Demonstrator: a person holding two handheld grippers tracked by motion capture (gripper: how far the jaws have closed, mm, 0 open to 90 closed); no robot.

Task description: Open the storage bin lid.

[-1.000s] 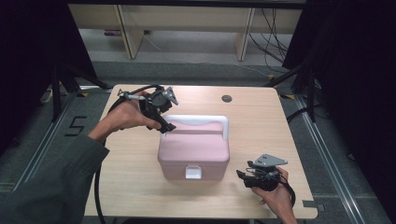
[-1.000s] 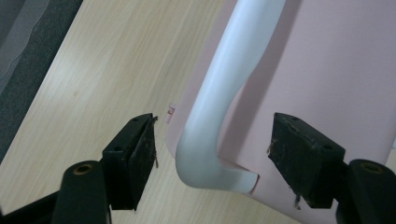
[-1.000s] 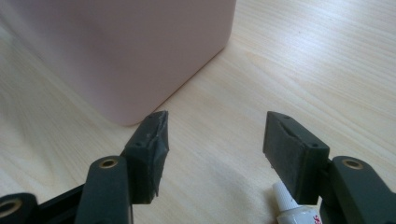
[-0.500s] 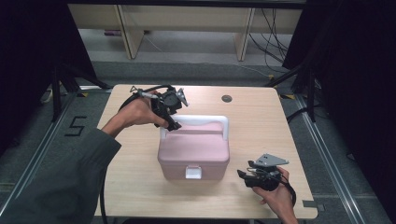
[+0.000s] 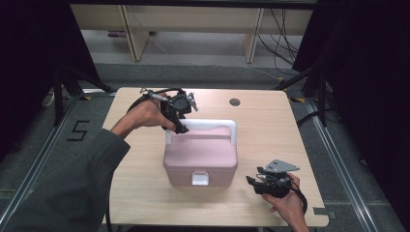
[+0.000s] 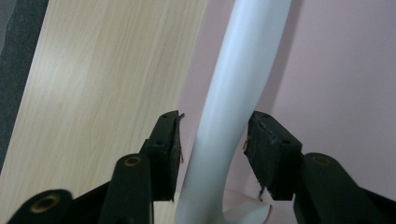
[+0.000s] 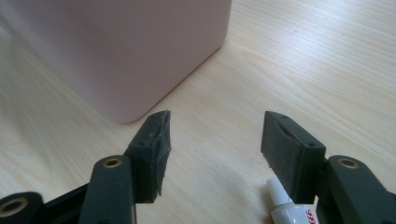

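A pink box (image 5: pixel 200 157) with a white latch (image 5: pixel 199 178) stands in the middle of the table. Its white handle (image 5: pixel 208 124) runs along the back of the lid. My left gripper (image 5: pixel 180 126) is at the handle's left end. In the left gripper view it (image 6: pixel 215 135) is open, and the handle (image 6: pixel 238 93) passes between the jaws with a small gap on each side, over the pink lid (image 6: pixel 336 84). My right gripper (image 5: pixel 254 181) rests low on the table to the right of the box. It (image 7: pixel 215 135) is open and holds nothing, facing the box's corner (image 7: pixel 130 46).
A small white tube (image 7: pixel 287 210) with red print lies on the table under the right gripper's right jaw. A dark round grommet (image 5: pixel 235 102) sits in the wooden table (image 5: pixel 135 193) near its far edge. Shelving stands beyond the table.
My left gripper has moved right and down to the handle's left end, so the handle now lies between its jaws. The right gripper and the box have not moved.
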